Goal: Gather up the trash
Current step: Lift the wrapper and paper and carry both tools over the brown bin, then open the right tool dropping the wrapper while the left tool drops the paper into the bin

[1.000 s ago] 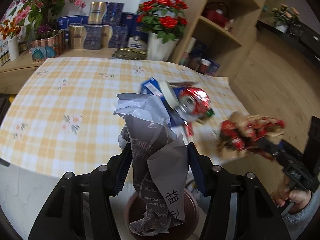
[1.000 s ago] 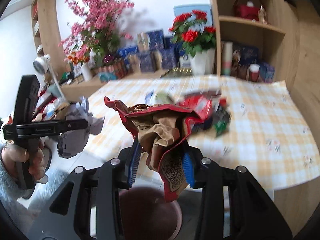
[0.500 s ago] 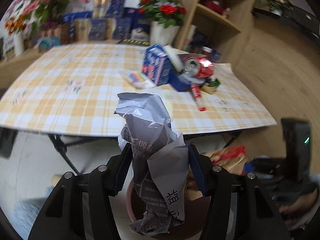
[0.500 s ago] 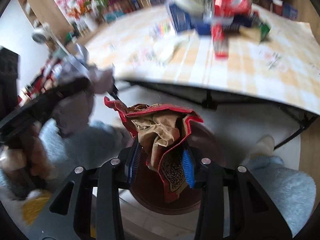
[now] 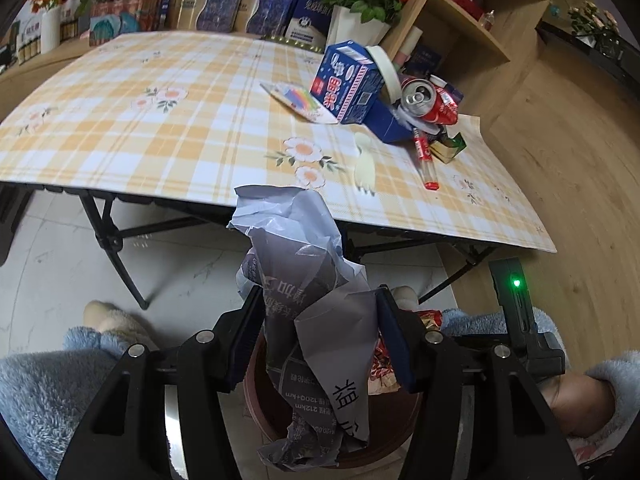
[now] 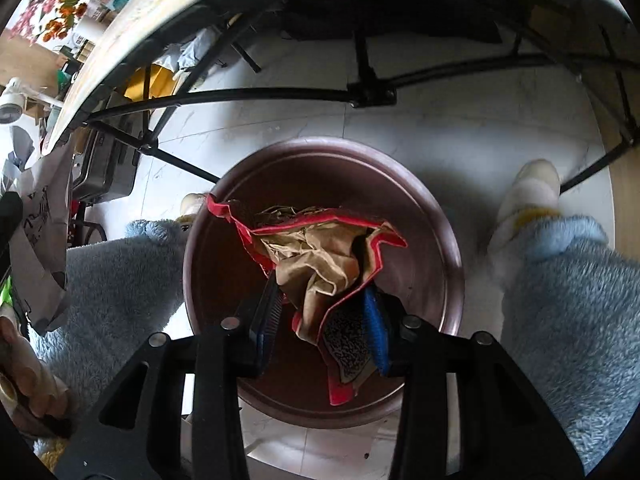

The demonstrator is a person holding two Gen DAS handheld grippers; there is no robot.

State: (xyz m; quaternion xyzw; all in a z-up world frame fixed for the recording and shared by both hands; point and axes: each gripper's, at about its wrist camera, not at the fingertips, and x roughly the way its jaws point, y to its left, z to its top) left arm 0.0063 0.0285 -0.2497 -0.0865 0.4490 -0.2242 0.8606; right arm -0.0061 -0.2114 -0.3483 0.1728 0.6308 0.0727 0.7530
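Observation:
My left gripper (image 5: 320, 320) is shut on a crumpled grey printed paper (image 5: 308, 292) and holds it above the dark brown round bin (image 5: 384, 436) on the floor. My right gripper (image 6: 324, 312) is shut on a crumpled red and tan wrapper (image 6: 316, 252) and holds it directly over the open mouth of the bin (image 6: 440, 240). More trash lies on the table: a blue carton (image 5: 346, 84), a crushed red can (image 5: 426, 100), a red tube (image 5: 424, 156) and a pale plastic fork (image 5: 364, 160).
The yellow checked table (image 5: 160, 120) stands just beyond the bin on black folding legs (image 6: 360, 92). The person's blue fleece legs (image 6: 568, 312) flank the bin. Shelves, boxes and a vase of red flowers (image 5: 356, 4) stand behind the table.
Both grippers have dropped from table height to the bin on the floor. The right gripper now points down into the bin with its wrapper. Both grips have held.

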